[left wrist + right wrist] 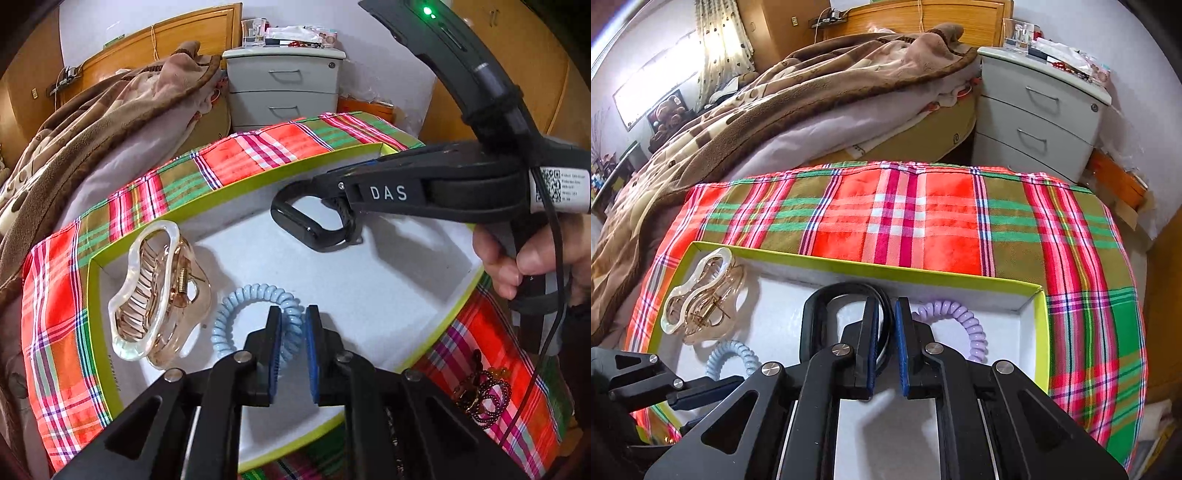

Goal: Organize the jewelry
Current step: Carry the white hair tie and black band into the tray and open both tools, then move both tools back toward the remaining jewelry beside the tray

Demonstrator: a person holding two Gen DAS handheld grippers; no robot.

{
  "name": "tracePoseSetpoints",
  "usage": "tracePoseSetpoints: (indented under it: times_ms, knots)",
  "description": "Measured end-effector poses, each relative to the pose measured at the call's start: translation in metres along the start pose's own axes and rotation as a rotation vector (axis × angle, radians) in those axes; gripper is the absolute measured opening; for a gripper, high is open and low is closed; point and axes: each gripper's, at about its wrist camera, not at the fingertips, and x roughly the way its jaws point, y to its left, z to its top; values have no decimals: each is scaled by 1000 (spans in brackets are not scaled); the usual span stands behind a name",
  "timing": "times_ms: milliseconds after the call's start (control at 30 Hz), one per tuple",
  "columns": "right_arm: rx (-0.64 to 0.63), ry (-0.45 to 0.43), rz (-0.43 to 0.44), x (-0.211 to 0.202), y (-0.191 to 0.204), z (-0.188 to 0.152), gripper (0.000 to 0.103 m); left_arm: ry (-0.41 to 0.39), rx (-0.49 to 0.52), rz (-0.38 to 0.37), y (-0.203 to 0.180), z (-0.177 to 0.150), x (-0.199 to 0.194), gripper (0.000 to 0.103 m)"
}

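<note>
Item: black smart band with glossy oblong face and looped strap (pixel 314 225), resting on the white floor of the shallow lime-rimmed cardboard tray (pixel 96 295), toward its far side. The right gripper (pixel 885 334), nearly closed, pinches the strap, apparently setting it down among the sorted pieces.

Blue coiled hair tie (pixel 236 314), on the tray floor; the left gripper (pixel 293 332) straddles it with jaws partly open, pads not clearly pressing.

Translucent amber claw clip (pixel 159 291), beside the tie.

Lilac coiled tie (pixel 964 321), far right corner.

Beaded bracelets (pixel 484 395), still outside, on the plaid cloth (pixel 923 218).
</note>
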Motion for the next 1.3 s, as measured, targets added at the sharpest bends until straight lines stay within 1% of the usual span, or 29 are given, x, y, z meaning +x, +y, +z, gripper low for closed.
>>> tracePoseSetpoints:
  times_ms: [33,67,233,300,367,433,533,567,600,633,667,733,867,1033,1133,1200,1233,1300]
  knots:
    - [2,-1,2,0,0,0,10,1,-2,-1,0,0,0,23]
    - [5,-1,3,0,0,0,10,1,-3,-1,0,0,-1,26]
    - [17,-8,11,-3,-2,1,10,5,-6,7,1,0,-1,26]
    - [21,-11,10,-5,-3,1,15,3,-11,5,1,0,-2,27]
    - [25,-20,12,-9,-2,0,15,-1,-13,0,1,0,-5,33]
    - [29,-31,18,-14,-3,-1,15,-8,-16,3,0,0,-9,36]
    - [33,-47,22,-22,-3,-3,17,-22,-28,3,1,-1,-16,37]
    - [35,-56,24,-26,-2,-5,21,-28,-30,-1,1,-2,-19,38]
    - [35,-62,25,-30,-3,-7,27,-36,-36,-6,1,-3,-23,38]
    - [34,-69,24,-35,-3,-9,30,-41,-42,-9,2,-4,-27,39]
    - [33,-78,21,-39,-3,-11,32,-49,-44,-7,2,-6,-32,40]
    - [40,-97,20,-49,-4,-16,32,-61,-52,-3,1,-10,-39,41]
    - [65,-124,40,-67,-5,-30,32,-95,-90,-5,5,-20,-58,41]
    - [75,-165,70,-92,-1,-53,32,-137,-150,16,14,-45,-85,41]
    - [50,-173,99,-107,7,-68,32,-159,-197,22,21,-61,-100,41]
    - [46,-193,116,-118,12,-81,32,-172,-242,33,26,-75,-110,41]
    - [30,-203,148,-124,17,-90,32,-177,-258,36,28,-82,-114,41]
    - [10,-201,176,-127,26,-102,32,-179,-290,45,32,-93,-119,41]
